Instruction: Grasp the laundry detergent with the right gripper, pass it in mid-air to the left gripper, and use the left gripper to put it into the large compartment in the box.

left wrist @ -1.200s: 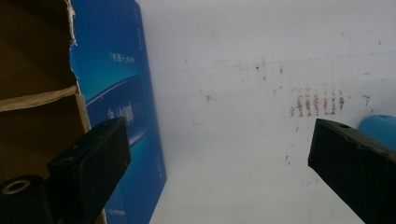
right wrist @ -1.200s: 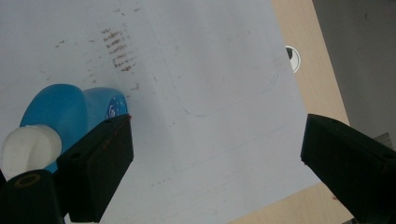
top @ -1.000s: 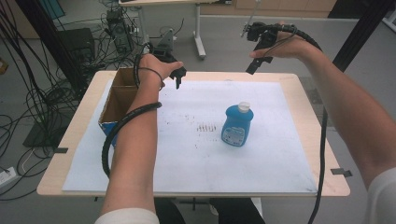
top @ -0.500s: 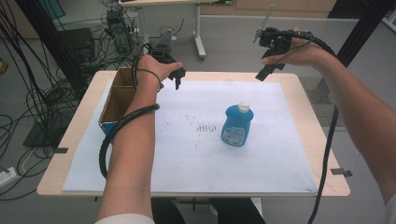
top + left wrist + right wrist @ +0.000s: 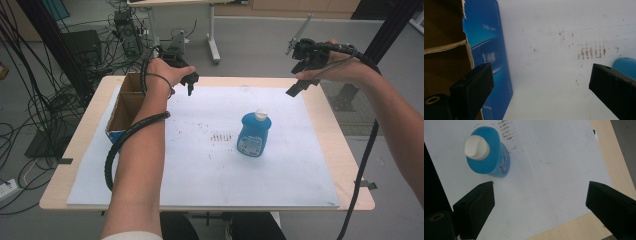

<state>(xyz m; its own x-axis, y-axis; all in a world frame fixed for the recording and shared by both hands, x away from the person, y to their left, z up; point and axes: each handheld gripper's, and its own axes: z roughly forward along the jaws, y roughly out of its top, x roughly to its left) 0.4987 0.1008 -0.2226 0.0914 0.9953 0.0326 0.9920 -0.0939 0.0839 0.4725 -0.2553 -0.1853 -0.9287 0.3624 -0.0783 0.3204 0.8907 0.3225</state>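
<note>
A blue bottle [image 5: 254, 135] with a white cap [image 5: 476, 147] is seen upright on the white sheet [image 5: 280, 170] that covers the desk [image 5: 350, 165]. It stands well below the right claw [image 5: 302, 75] and somewhat toward the person, about midway between the two claws.

The bottle is judged to be of smooth plastic, filled with liquid, so rather heavy for its size and perhaps slippery. The walls may give a little when squeezed. The flat body is wide, so a hold across the narrower shoulder, just under the cap, is judged safer than on the label.

Both claws are held wide apart and nothing is held in them. The left claw [image 5: 190, 82] hangs above the far edge of the sheet, and an open box [image 5: 122, 112] is just beside and below it. Some brown marks [image 5: 591, 52] are seen on the sheet between this claw and the bottle. Nothing is found in the way of the bottle; only the box side is close to the left claw.
</note>
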